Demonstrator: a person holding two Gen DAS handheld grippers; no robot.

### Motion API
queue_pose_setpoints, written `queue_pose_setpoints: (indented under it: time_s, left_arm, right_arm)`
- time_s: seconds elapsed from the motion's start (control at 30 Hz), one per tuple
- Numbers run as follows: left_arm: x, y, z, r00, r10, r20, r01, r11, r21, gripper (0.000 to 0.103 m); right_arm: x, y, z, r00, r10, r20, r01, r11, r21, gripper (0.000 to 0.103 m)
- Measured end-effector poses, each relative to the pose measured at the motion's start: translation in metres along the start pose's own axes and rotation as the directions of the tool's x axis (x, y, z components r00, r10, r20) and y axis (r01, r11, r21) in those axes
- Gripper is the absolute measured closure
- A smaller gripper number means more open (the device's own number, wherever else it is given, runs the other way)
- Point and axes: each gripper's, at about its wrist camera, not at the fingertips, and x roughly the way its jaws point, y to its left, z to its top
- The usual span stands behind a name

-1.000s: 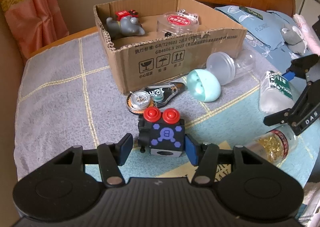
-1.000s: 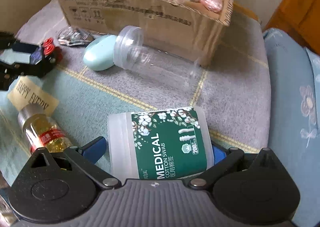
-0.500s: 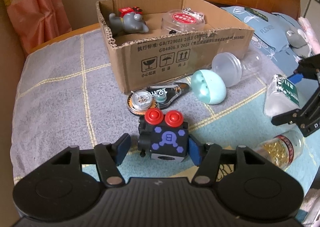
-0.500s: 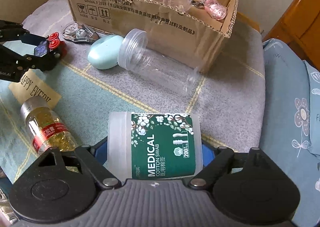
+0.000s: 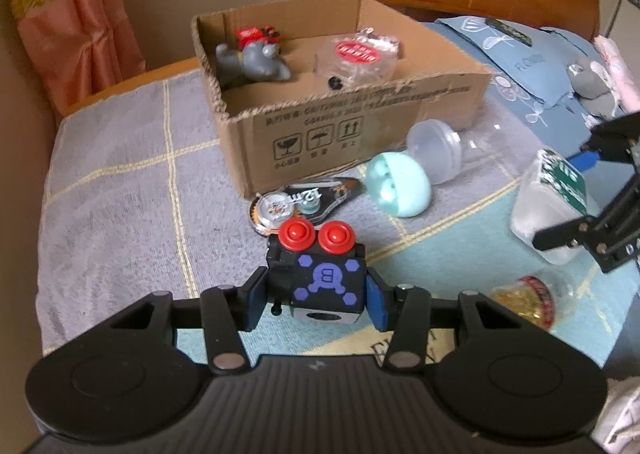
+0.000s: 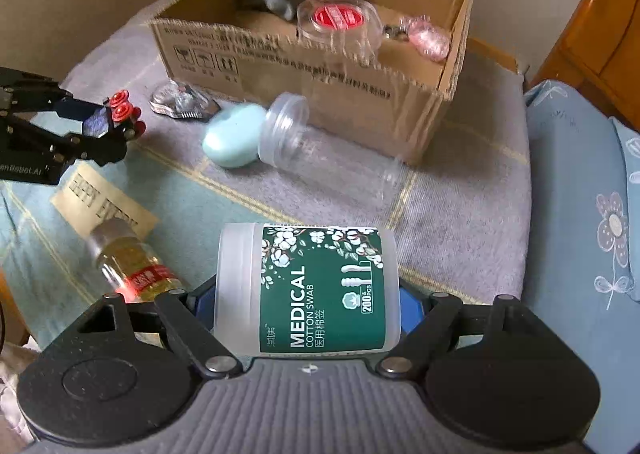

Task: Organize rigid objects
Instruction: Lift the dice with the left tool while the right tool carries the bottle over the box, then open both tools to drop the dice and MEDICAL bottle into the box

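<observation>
A black toy cube (image 5: pixel 326 280) with two red buttons sits on the patterned cloth, and my left gripper (image 5: pixel 316 294) is shut on it, both blue pads against its sides. The same cube (image 6: pixel 116 114) shows at the far left of the right wrist view, inside my left gripper (image 6: pixel 106 130). My right gripper (image 6: pixel 308 306) holds a cotton swab jar (image 6: pixel 316 286) with a green label, raised off the cloth; its jaws are still closing, pads on the jar's ends. Behind stands an open cardboard box (image 5: pixel 360 106) holding a grey toy (image 5: pixel 256 58) and a red-labelled clear tub (image 5: pixel 356 54).
In front of the box lie a mint egg-shaped case (image 5: pixel 400 186), a clear jar on its side (image 6: pixel 320 150) and a correction-tape dispenser (image 5: pixel 304 200). A small bottle of golden capsules (image 6: pixel 128 266) lies between the grippers. A blue pillow (image 6: pixel 580 234) borders the right side.
My left gripper's jaws closed in until both pads met the cube. My right gripper tightened on the cotton swab jar and rose with it, so the box looks lower.
</observation>
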Motion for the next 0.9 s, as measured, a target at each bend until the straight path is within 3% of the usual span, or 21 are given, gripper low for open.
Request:
queue_pose_setpoints:
  time_s: [0.4, 0.6, 0.8, 0.83, 0.87, 0.9]
  left_arm:
    - [-0.044, -0.01, 0.053, 0.996, -0.016, 0.09, 0.013, 0.999, 0.042, 0.054]
    - [-0.035, -0.01, 0.093, 0.994, 0.02, 0.109, -0.022, 1.0, 0.018, 0.054]
    - [-0.015, -0.004, 0.121, 0.991, 0.05, 0.123, -0.049, 0.999, -0.01, 0.053]
    - [-0.012, -0.003, 0.123, 0.99, 0.053, 0.131, -0.052, 0.999, -0.017, 0.043]
    - [-0.008, -0.001, 0.125, 0.989, 0.058, 0.136, -0.055, 0.998, -0.028, 0.019]
    - [-0.006, 0.0, 0.126, 0.987, 0.073, 0.144, -0.067, 0.997, -0.046, 0.01]
  right_arm:
    - [-0.053, -0.003, 0.04, 0.984, 0.016, 0.18, -0.02, 1.0, 0.018, 0.017]
    - [-0.066, -0.011, 0.078, 0.966, 0.029, 0.256, -0.045, 0.997, 0.057, 0.017]
    - [-0.06, -0.02, 0.106, 0.962, 0.033, 0.272, -0.062, 0.993, 0.1, 0.017]
    - [-0.059, -0.021, 0.108, 0.961, 0.031, 0.274, -0.062, 0.993, 0.105, 0.017]
    - [-0.057, -0.022, 0.111, 0.961, 0.029, 0.274, -0.062, 0.992, 0.113, 0.017]
    - [-0.056, -0.024, 0.113, 0.961, 0.029, 0.274, -0.064, 0.991, 0.121, 0.017]
